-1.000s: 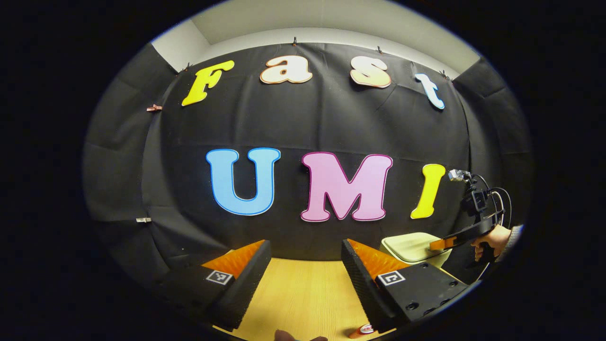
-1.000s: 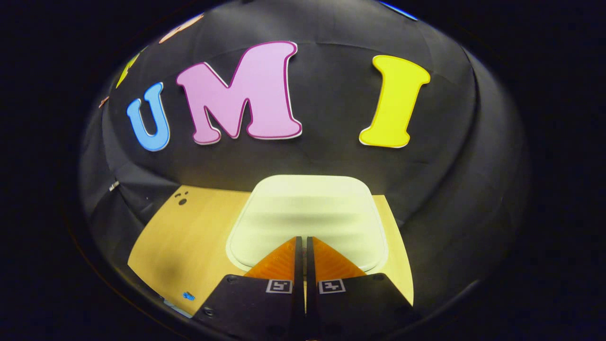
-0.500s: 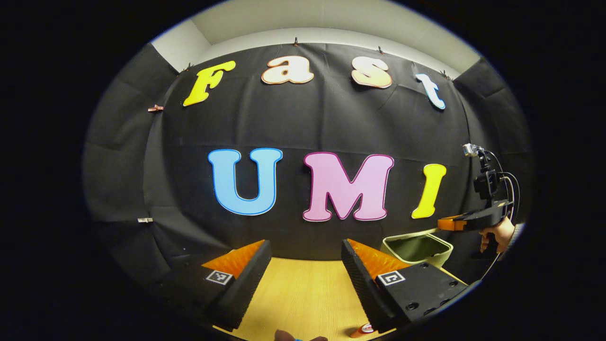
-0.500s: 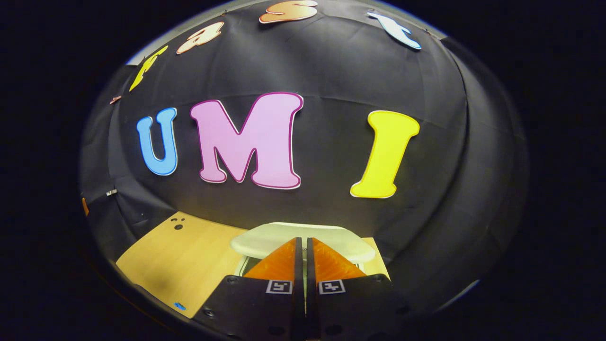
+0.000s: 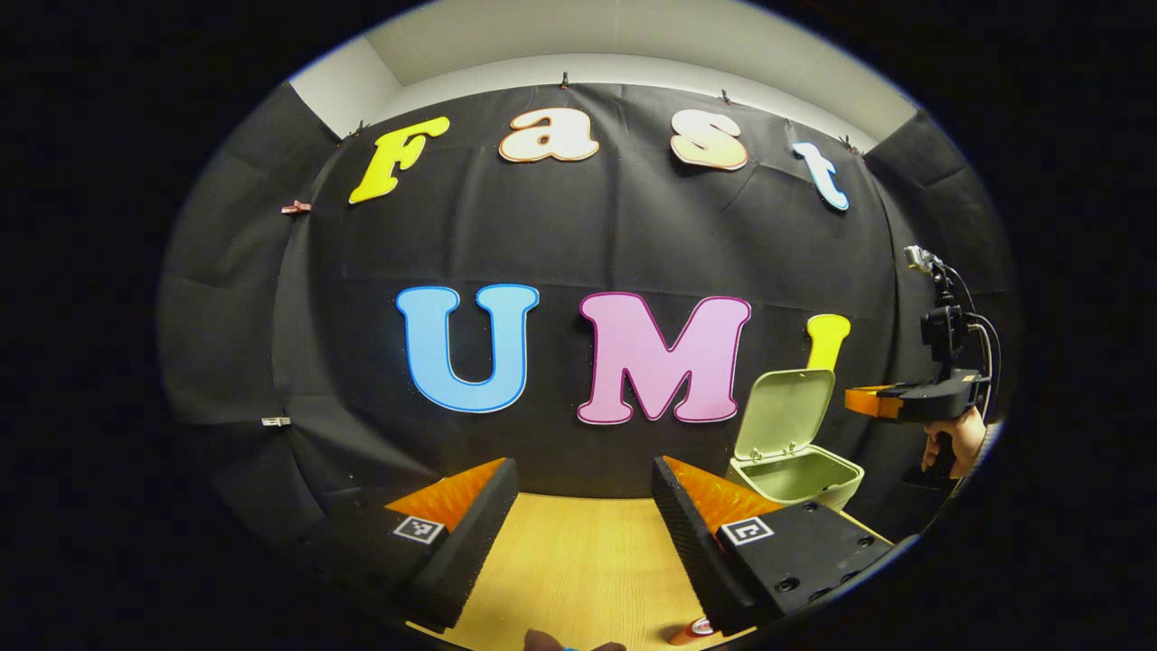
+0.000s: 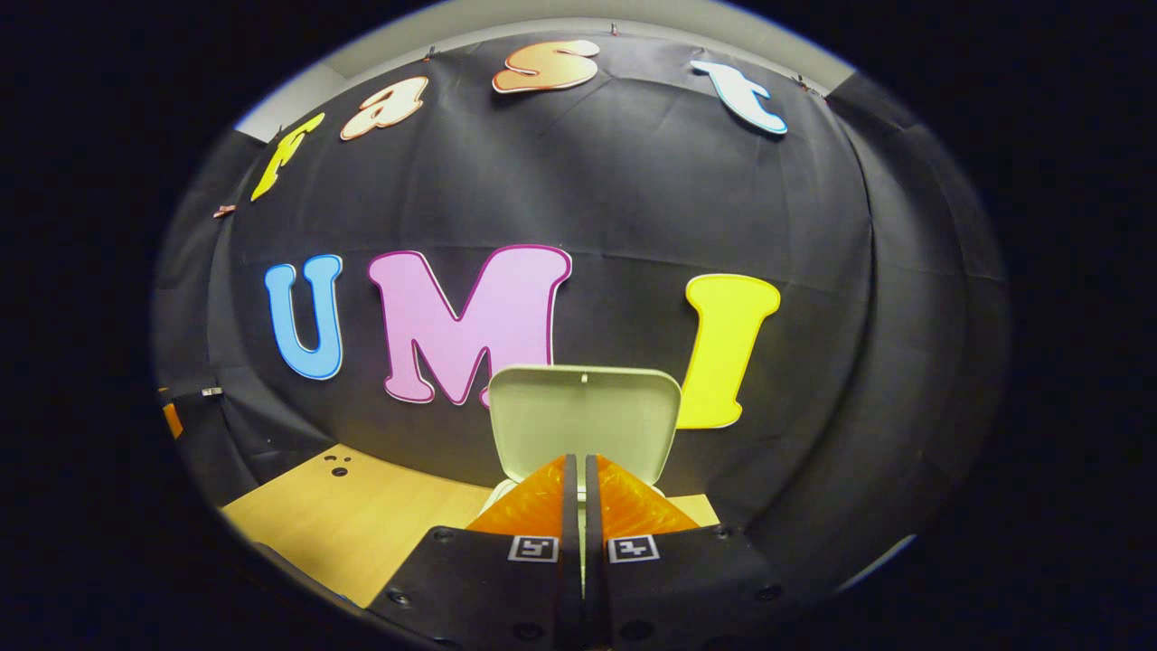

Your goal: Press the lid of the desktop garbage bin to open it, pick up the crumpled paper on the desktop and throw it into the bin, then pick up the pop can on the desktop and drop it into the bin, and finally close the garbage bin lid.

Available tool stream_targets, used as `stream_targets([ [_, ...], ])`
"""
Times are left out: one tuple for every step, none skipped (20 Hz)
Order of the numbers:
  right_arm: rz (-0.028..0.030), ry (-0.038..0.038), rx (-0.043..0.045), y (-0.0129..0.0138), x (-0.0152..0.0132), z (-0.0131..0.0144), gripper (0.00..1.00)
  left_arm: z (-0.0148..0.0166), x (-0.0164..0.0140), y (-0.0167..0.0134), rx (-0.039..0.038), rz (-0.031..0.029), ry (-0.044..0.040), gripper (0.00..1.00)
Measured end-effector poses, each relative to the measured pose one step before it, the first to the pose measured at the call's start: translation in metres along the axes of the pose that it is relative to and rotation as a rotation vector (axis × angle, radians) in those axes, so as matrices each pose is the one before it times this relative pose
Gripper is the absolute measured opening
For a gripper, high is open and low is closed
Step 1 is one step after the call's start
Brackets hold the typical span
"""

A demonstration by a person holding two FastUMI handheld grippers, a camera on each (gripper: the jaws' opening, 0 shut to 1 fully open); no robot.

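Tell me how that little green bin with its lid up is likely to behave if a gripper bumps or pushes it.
The bin looks like thin plastic and small, so it is probably light and may slide on the smooth wooden table. Its lid stands nearly upright at the back, which could make it tip backward if nudged high. The lid seems hinged, so a push from behind would likely swing it shut.
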State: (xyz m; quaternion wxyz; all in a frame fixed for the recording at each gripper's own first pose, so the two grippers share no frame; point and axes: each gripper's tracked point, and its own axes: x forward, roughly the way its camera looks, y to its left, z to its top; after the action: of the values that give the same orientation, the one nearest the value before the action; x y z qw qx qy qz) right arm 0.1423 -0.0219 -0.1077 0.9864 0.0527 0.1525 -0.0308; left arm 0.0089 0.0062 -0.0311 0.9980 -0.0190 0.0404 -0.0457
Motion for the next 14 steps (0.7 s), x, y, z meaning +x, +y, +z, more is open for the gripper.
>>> stream_targets([
  [0.00062,-0.01166,-0.00372,0.00051,-0.00305,0.00314,0.05,-0.00127,0.00018,0.00124,-0.00023,0.00134,0.00119,0.95],
  [0.00018,-0.00903,-0.00187,0.00214,-0.00208,0.00207,0.06,-0.00035,0.00028,0.00129,-0.00076,0.00049,0.00076,0.95],
  [0.00496,-0.01144,-0.00142,0.00238,-0.00373,0.00297,0.05,-0.00031,-0.00078,0.00085,0.00001,0.00083,0.00068,0.95],
  [0.01321,-0.01428,0.00296,0.00543,-0.00472,0.00409,0.05,-0.00014,-0.00109,0.0008,0.0002,0.00151,0.00024,0.95],
  [0.01526,-0.00994,0.00507,0.00475,-0.00375,0.00236,0.06,-0.00018,-0.00108,0.00134,-0.00031,0.00094,0.00043,0.95],
  [0.01533,-0.00693,0.00444,0.00536,-0.00497,0.00243,0.05,-0.00037,-0.00056,0.0013,0.00027,0.00132,0.00118,0.95],
  [0.01331,-0.00428,0.00364,0.00433,-0.00245,0.00021,0.07,-0.00246,-0.00113,0.00241,0.0007,0.00426,0.00407,0.95],
  [0.01211,-0.00649,0.00349,0.00363,-0.00495,0.00146,0.17,-0.001,0.00006,0.0009,-0.00121,0.00264,0.00667,0.95],
  [0.01615,-0.00056,0.00161,0.00578,-0.00352,0.00058,0.27,-0.00062,-0.0006,0.00017,-0.00468,-0.00007,0.00601,0.95],
  [0.00549,0.00284,-0.00348,0.00231,-0.00273,-0.001,0.31,-0.00091,-0.00095,0.00067,-0.00356,0.00108,0.00508,0.95],
  [0.01486,0.00157,-0.00392,0.00471,-0.00464,-0.00019,0.4,-0.00216,-0.00049,0.00235,-0.0027,0.00255,0.00399,0.95],
  [0.00793,0.00043,-0.01117,0.00666,-0.00414,0.00093,0.41,-0.00124,-0.001,0.00246,-0.00096,0.00179,0.00245,0.95],
  [0.01112,-0.0004,-0.01079,0.00314,-0.0035,-0.00085,0.45,-0.00546,-0.00431,0.00397,0.00019,0.00109,0.00216,0.95],
  [0.01144,-0.00336,-0.00708,0.00549,-0.00454,0.00089,0.58,-0.00363,-0.0024,0.00095,0.00227,-0.00194,0.00469,0.95],
])
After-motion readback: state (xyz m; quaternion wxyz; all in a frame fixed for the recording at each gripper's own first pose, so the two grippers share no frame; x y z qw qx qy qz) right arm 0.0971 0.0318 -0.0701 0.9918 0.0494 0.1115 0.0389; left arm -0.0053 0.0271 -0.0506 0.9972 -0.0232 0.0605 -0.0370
